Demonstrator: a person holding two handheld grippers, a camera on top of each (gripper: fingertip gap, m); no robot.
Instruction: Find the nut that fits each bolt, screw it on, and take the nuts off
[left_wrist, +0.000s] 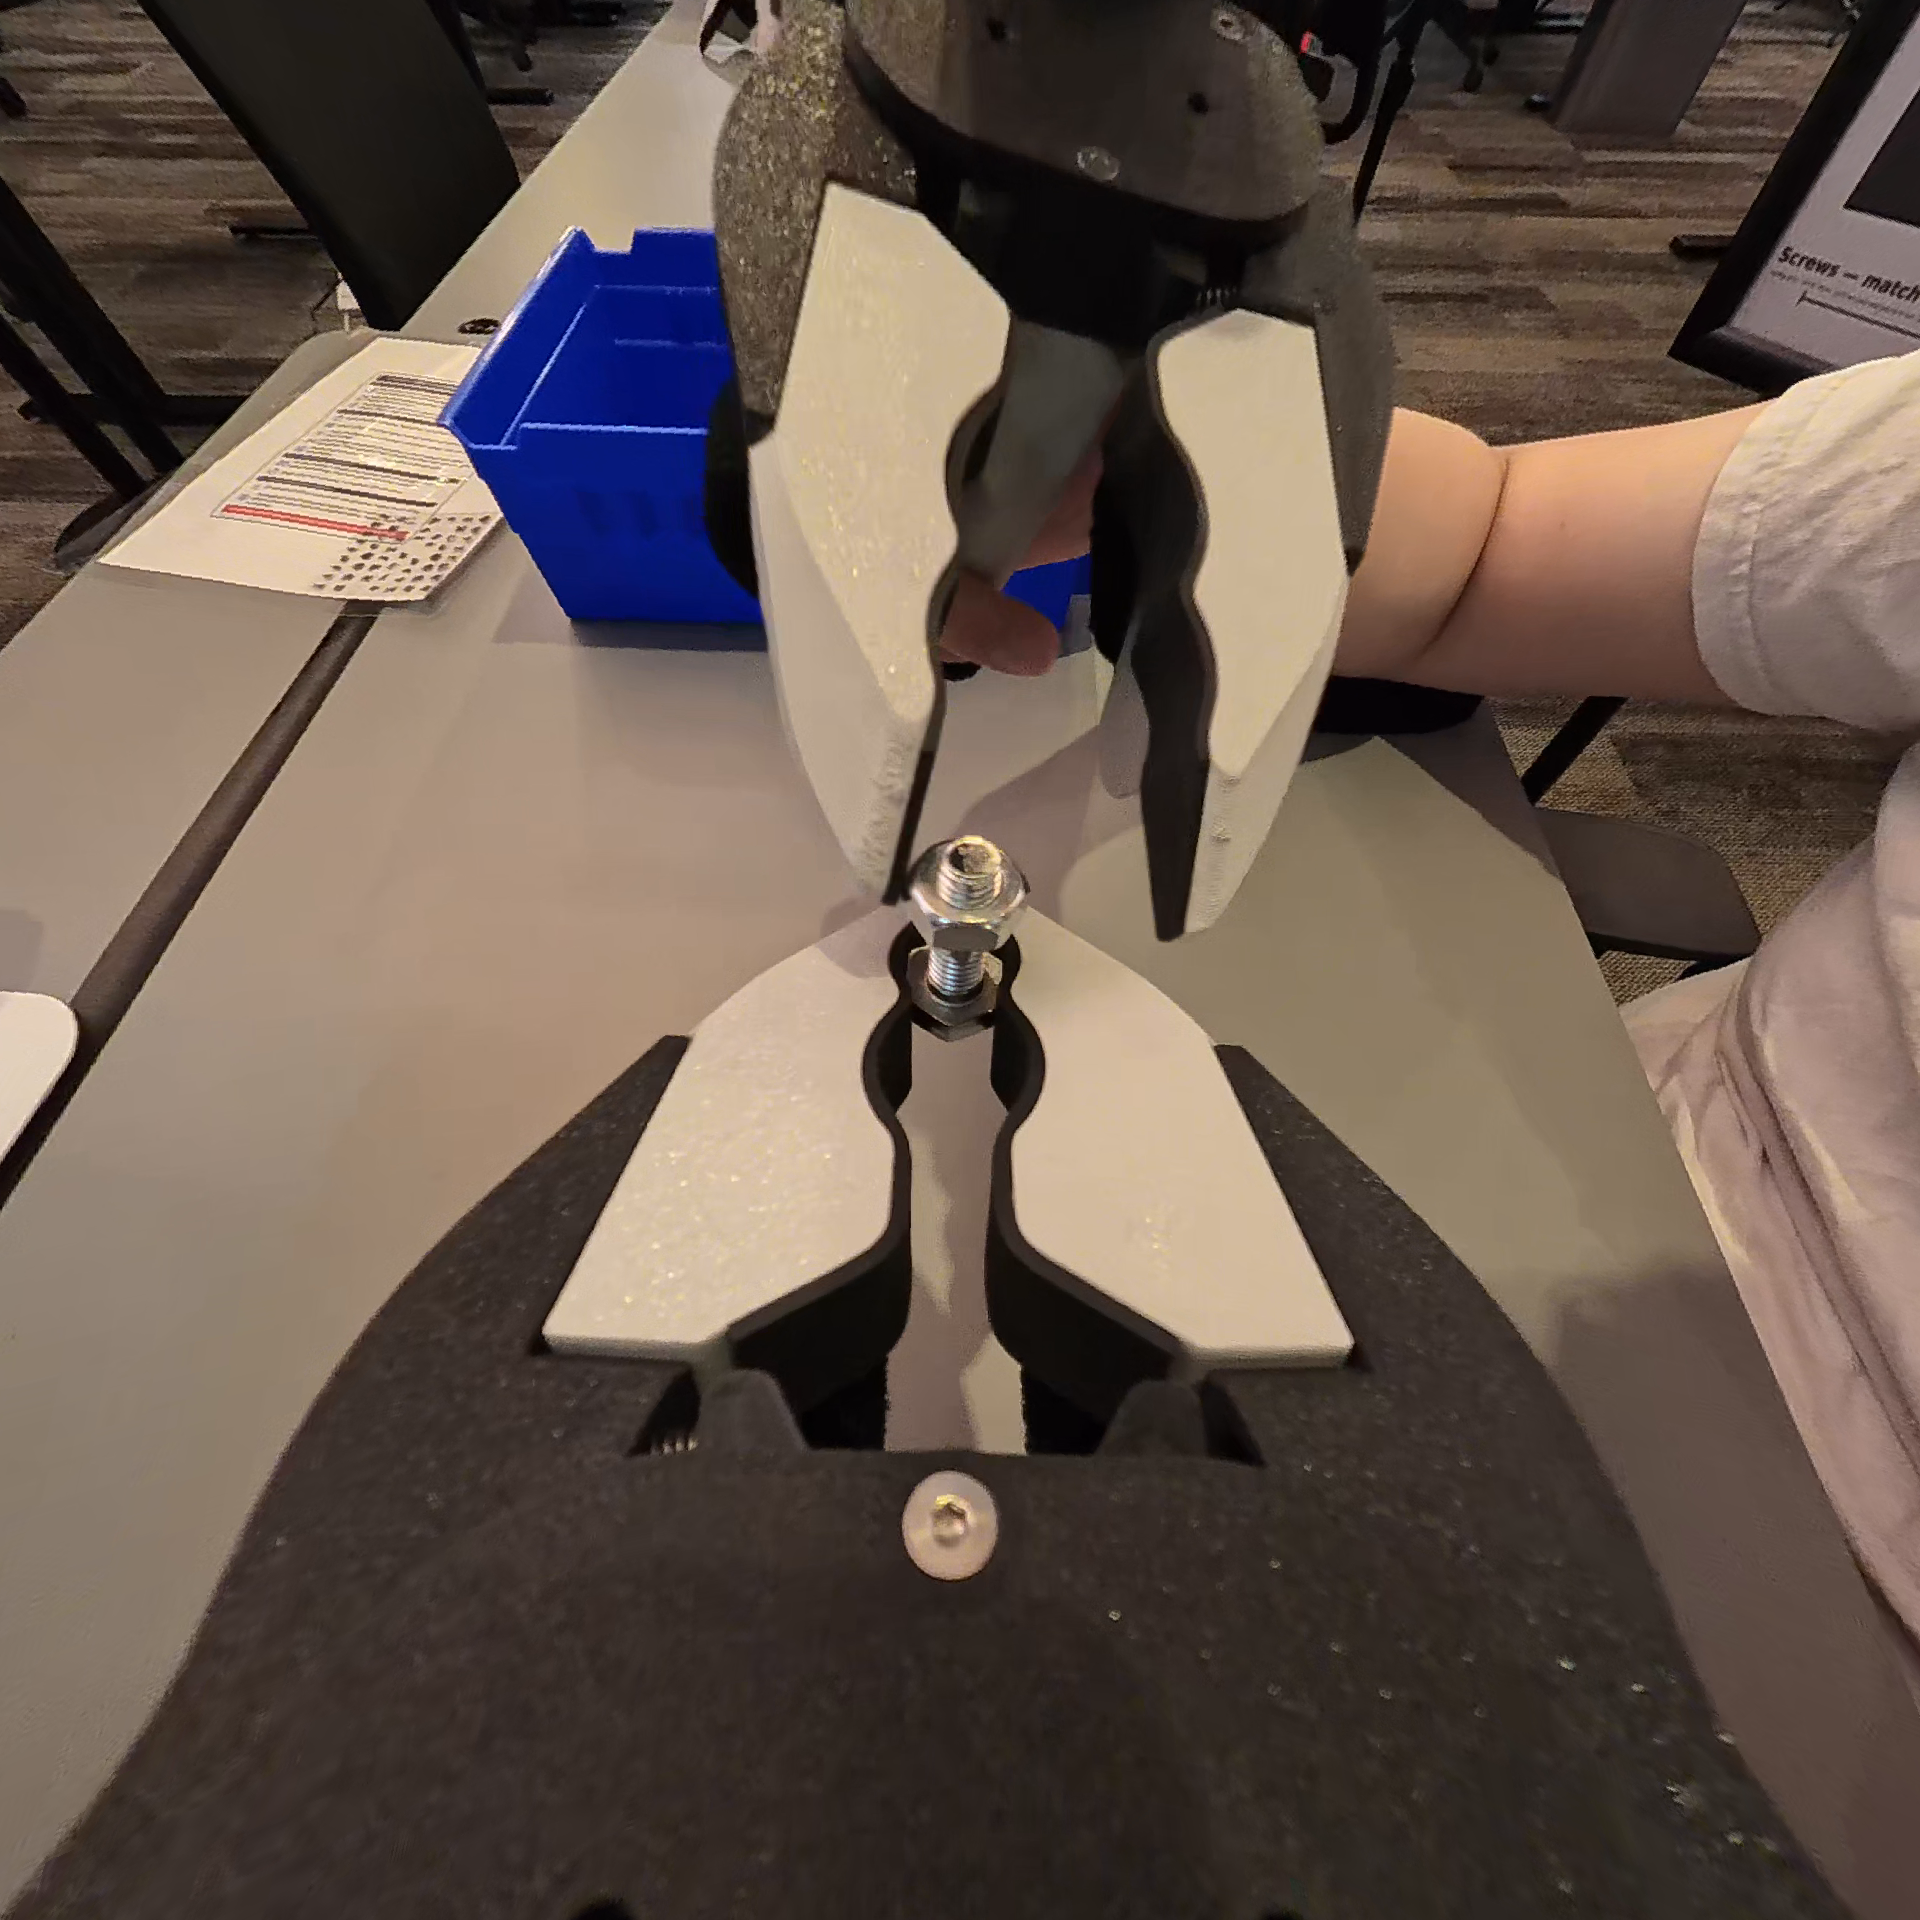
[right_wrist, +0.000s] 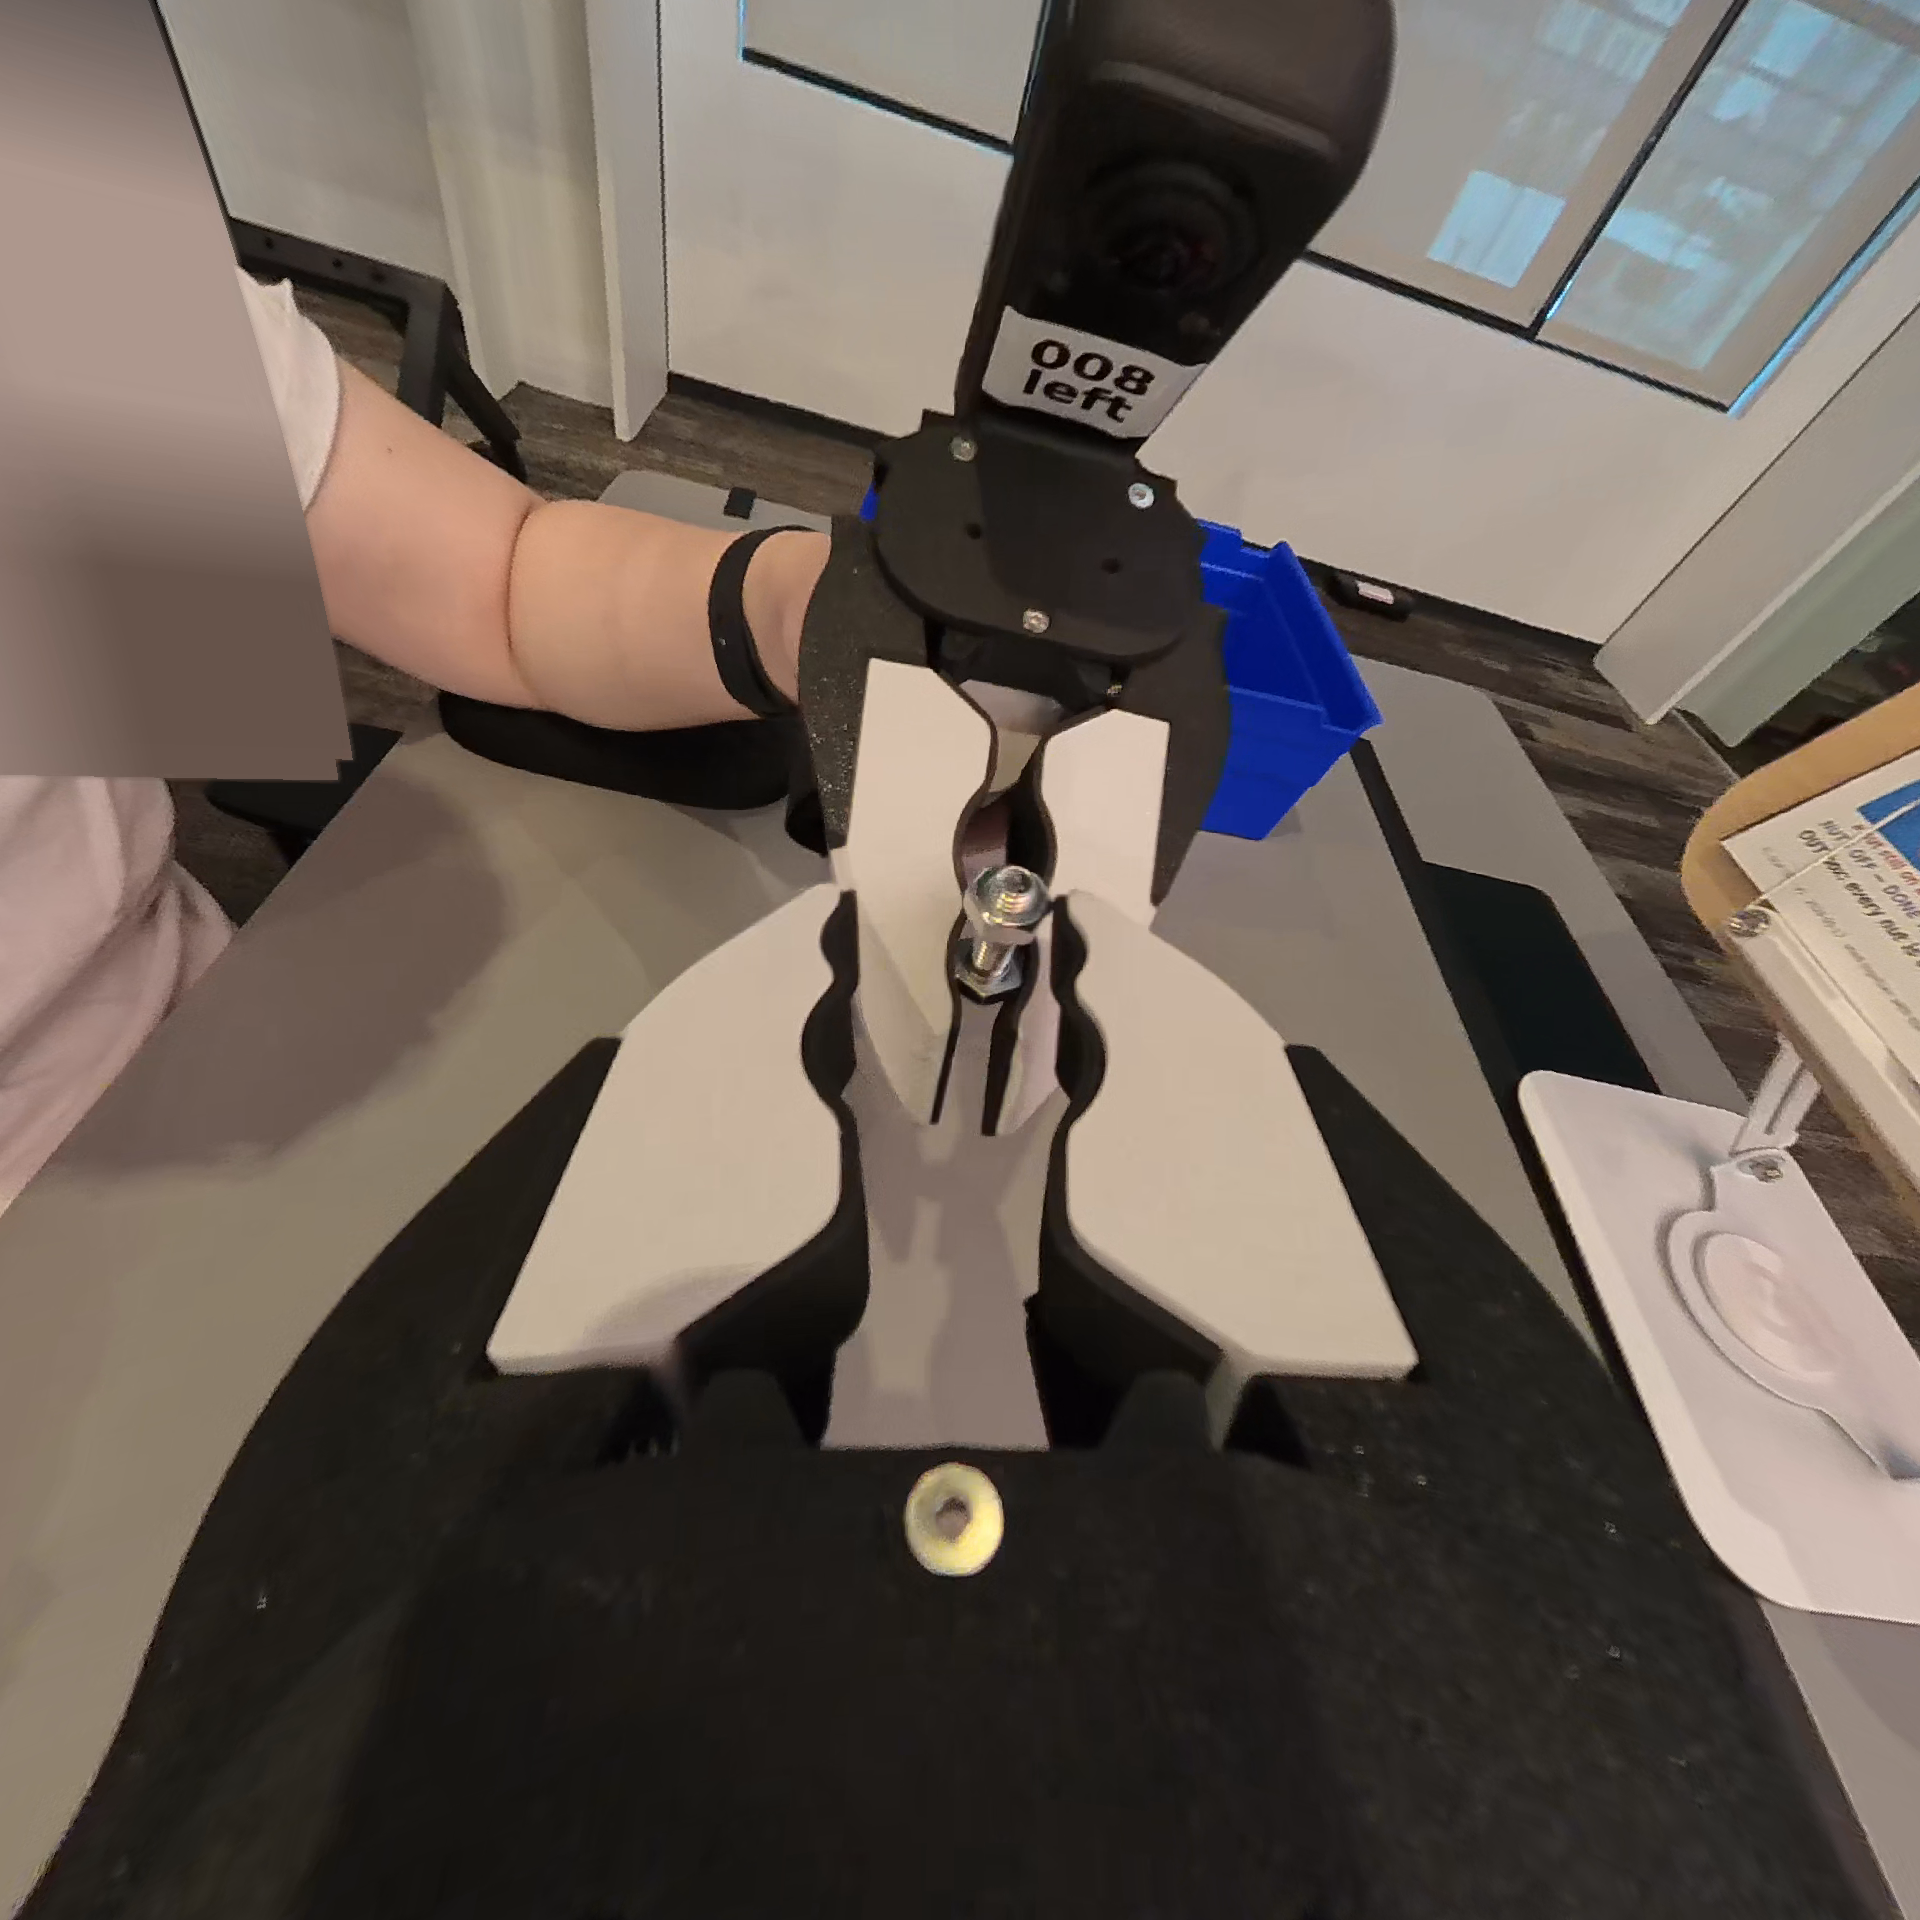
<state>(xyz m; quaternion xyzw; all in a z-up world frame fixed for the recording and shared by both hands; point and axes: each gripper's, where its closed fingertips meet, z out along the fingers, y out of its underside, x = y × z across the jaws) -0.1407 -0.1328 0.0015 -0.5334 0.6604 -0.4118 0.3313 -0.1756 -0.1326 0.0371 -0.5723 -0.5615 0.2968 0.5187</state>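
Observation:
A silver bolt (left_wrist: 951, 963) stands upright, threads up, with a silver nut (left_wrist: 966, 899) near its top end. My left gripper (left_wrist: 951, 971) is shut on the bolt at its hex head and holds it above the grey table (left_wrist: 416, 831). My right gripper (left_wrist: 1034, 904) comes in from the far side, open, with the nut between its fingertips; one fingertip (left_wrist: 888, 883) is right beside the nut. In the right wrist view the nut (right_wrist: 1003, 920) lies between my open right gripper (right_wrist: 958, 902), close to the right finger. The left gripper (right_wrist: 971, 1122) holds the bolt (right_wrist: 982, 964) there.
A blue bin (left_wrist: 613, 447) stands on the table behind the grippers; it also shows in the right wrist view (right_wrist: 1278, 686). A printed sheet (left_wrist: 332, 488) lies left of it. A white stand base (right_wrist: 1714, 1299) and a clipboard (right_wrist: 1818, 883) sit to the right. A person's forearm (left_wrist: 1507, 540) reaches in. My right fingertips sit around 4 centimeters from my left ones.

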